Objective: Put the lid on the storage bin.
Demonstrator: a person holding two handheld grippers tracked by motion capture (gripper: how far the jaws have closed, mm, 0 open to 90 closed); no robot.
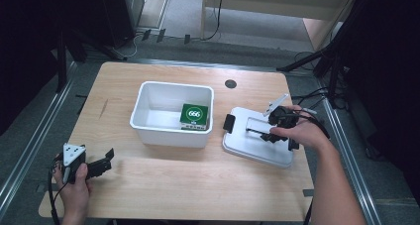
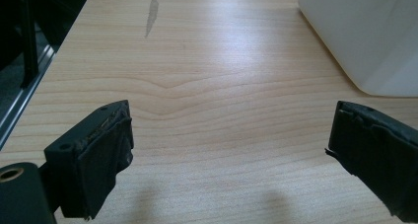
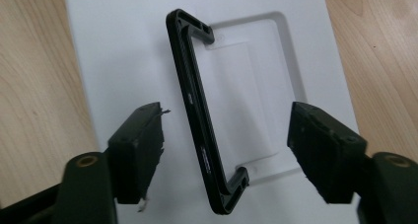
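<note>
White flat lid (image 1: 257,145), black handle (image 3: 199,115) raised over its recess, lay right of the bin (image 1: 171,113). My right tongs (image 3: 224,150) straddled the handle, gripping nothing; left tongs (image 2: 226,155) wide, empty.

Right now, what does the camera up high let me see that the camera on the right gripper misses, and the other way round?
The high view alone shows the white bin with the green box inside, the left gripper near the table's front left corner, and the person's forearms.

The right gripper view alone shows, close up, the black handle standing up from its recess, between the open jaws but untouched.

Both show the white lid lying flat on the wooden table, with the right gripper over it.
</note>
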